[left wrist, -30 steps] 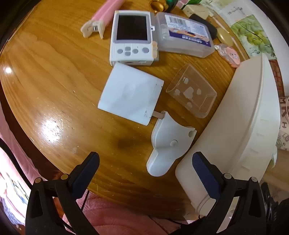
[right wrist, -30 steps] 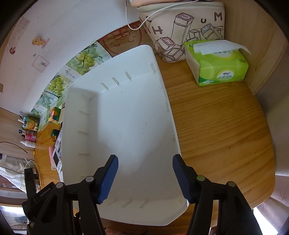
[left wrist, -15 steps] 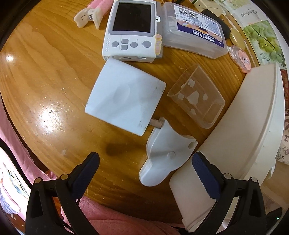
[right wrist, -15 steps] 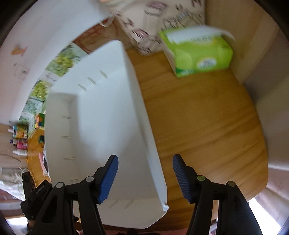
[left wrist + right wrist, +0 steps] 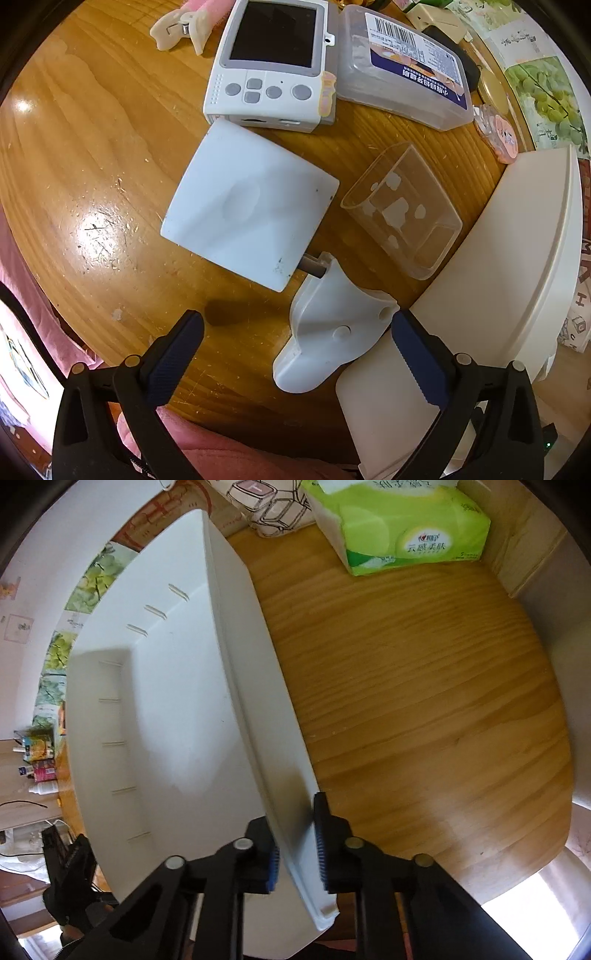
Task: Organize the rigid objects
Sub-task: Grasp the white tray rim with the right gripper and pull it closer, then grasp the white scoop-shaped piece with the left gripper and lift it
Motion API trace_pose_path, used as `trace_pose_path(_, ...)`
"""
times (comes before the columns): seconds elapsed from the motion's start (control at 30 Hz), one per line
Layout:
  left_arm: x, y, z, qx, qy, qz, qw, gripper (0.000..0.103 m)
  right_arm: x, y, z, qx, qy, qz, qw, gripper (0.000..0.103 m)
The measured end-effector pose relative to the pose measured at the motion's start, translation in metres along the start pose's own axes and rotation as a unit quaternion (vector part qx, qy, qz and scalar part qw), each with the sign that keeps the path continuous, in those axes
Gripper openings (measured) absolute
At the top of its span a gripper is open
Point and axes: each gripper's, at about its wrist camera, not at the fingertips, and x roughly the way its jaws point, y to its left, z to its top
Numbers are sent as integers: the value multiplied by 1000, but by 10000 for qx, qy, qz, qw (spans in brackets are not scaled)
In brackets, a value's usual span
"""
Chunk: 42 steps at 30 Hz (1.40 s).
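A large white plastic bin (image 5: 177, 709) stands on the wooden table; its outer wall shows in the left wrist view (image 5: 509, 266). My right gripper (image 5: 295, 849) is shut on the bin's right wall near its front corner. My left gripper (image 5: 295, 354) is open and empty above the table's front edge. Between its fingers lies a white curved plastic holder (image 5: 328, 336). Beyond it lie a white square pad (image 5: 247, 210), a clear plastic cup (image 5: 402, 210) on its side, a white handheld device (image 5: 273, 62) and a clear lidded box (image 5: 402, 70).
A white clip (image 5: 181, 26) and pink item lie at the far left of the table. A pink round item (image 5: 498, 136) lies by the bin. A green tissue box (image 5: 402, 524) and a printed pouch (image 5: 266, 506) stand behind the bin. Bare wood (image 5: 424, 709) lies right of the bin.
My right gripper has moved right and closed on the bin's right wall. My left gripper has moved forward, closer to the white holder and pad.
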Motion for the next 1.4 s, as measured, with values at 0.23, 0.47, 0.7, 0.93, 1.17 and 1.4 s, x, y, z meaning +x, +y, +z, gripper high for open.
trace_pose_path(0.23, 2, -13, -7, 99, 23, 25, 9999, 101, -2, -2, -1, -198, -216, -30, 9996, 11)
trace_pose_path(0.47, 5, -27, -9, 378, -22, 106, 9992, 101, -9, -3, 1, -298, -463, -243, 9982, 8)
trace_pose_path(0.7, 1, -30, -4, 359, -12, 137, 9993, 101, -5, 4, -2, -300, -472, -228, 9982, 8)
trace_pose_path(0.93, 1, -32, -13, 481, -21, 123, 9988, 100, -11, -5, -1, -450, -601, -205, 9970, 8)
trace_pose_path(1.17, 10, -25, -17, 469, 86, 309, 9984, 96, -14, -11, 1, -381, -657, -217, 9969, 8)
trace_pose_path(1.4, 17, -30, -21, 626, 152, 689, 9955, 95, -12, -7, 4, -434, -637, -258, 9967, 8)
